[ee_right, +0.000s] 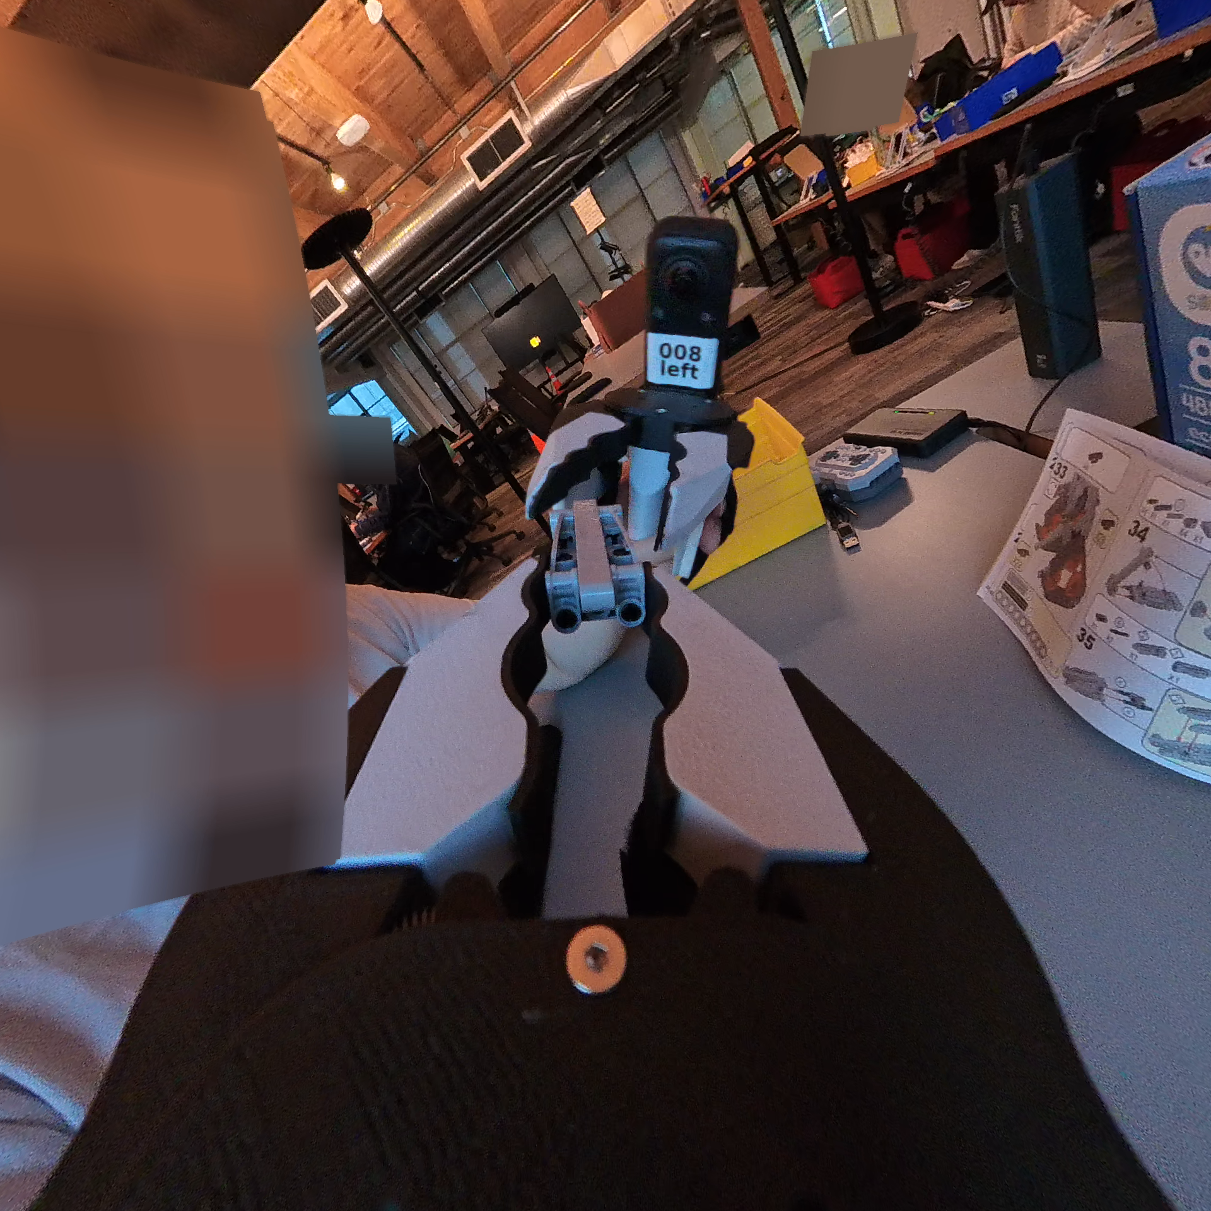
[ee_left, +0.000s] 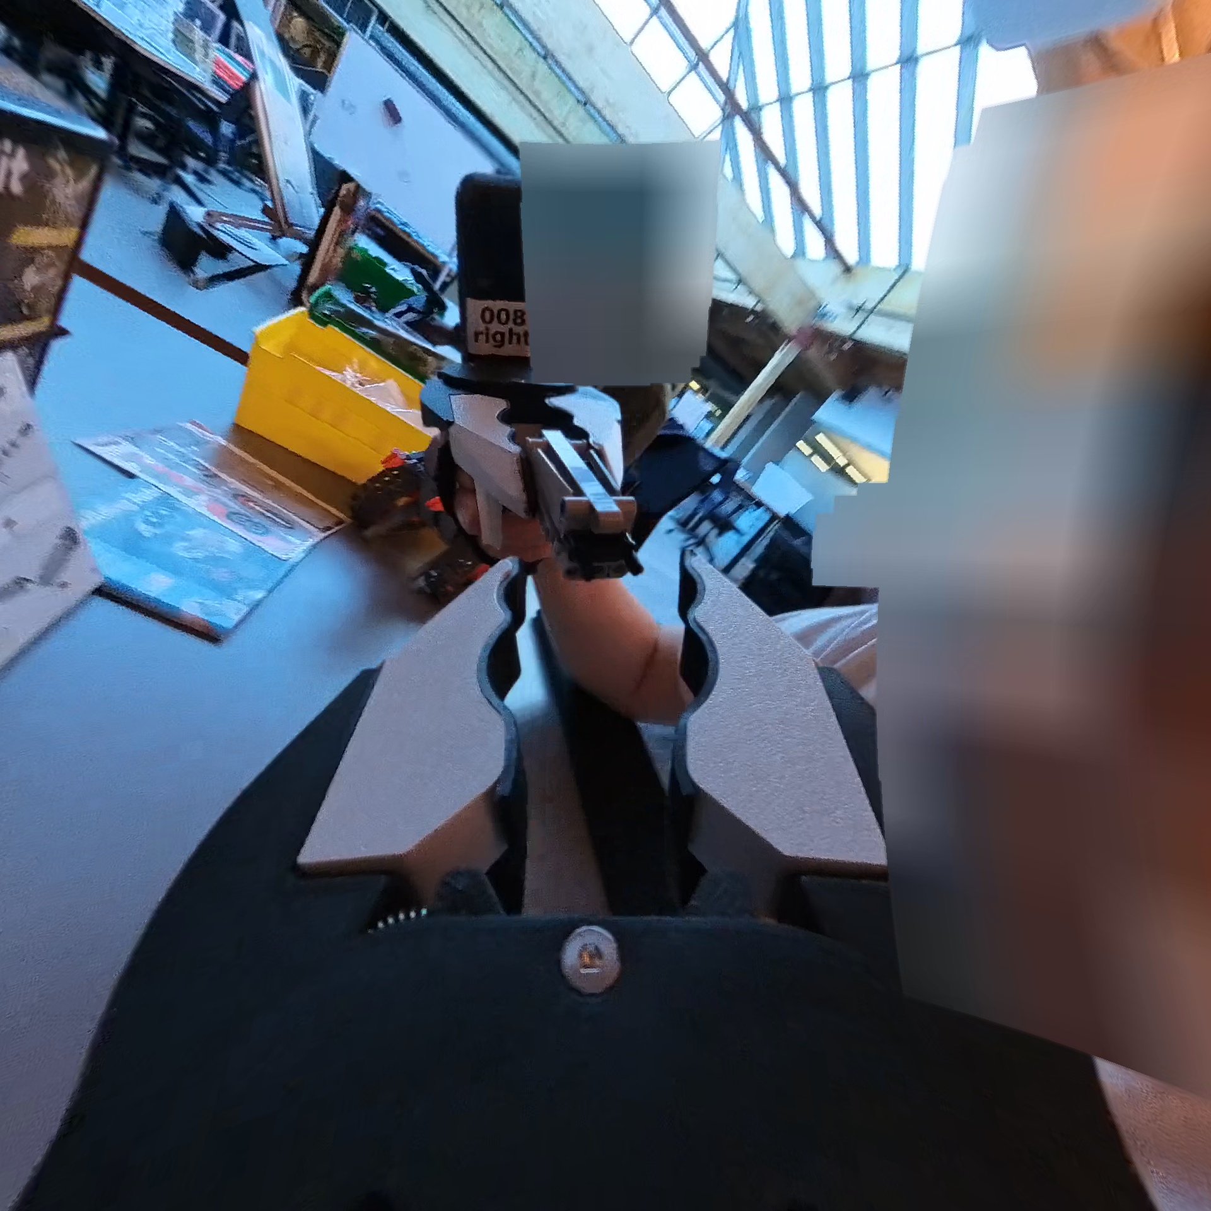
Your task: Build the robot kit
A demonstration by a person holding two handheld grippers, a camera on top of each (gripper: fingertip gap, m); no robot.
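My right gripper (ee_right: 593,593) is shut on a grey brick-built beam assembly (ee_right: 590,570) and holds it up in the air above the grey table (ee_right: 917,753). The assembly sticks out past the fingertips toward my left gripper (ee_right: 616,518), which faces it a short way off. In the left wrist view my left gripper (ee_left: 599,570) is open and empty, its fingers set wide apart. Just beyond its tips are the right gripper (ee_left: 557,498) and the grey assembly (ee_left: 583,491). A person's forearm (ee_left: 609,642) shows between the left fingers.
A yellow bin (ee_left: 321,393) stands on the table, also in the right wrist view (ee_right: 767,498). A black and red brick model (ee_left: 406,504) lies beside it. An open instruction booklet (ee_right: 1114,590), a blue box (ee_right: 1179,295) and a grey hub (ee_right: 852,465) lie to the right. My two grippers' fingertips are within a few centimetres of each other.
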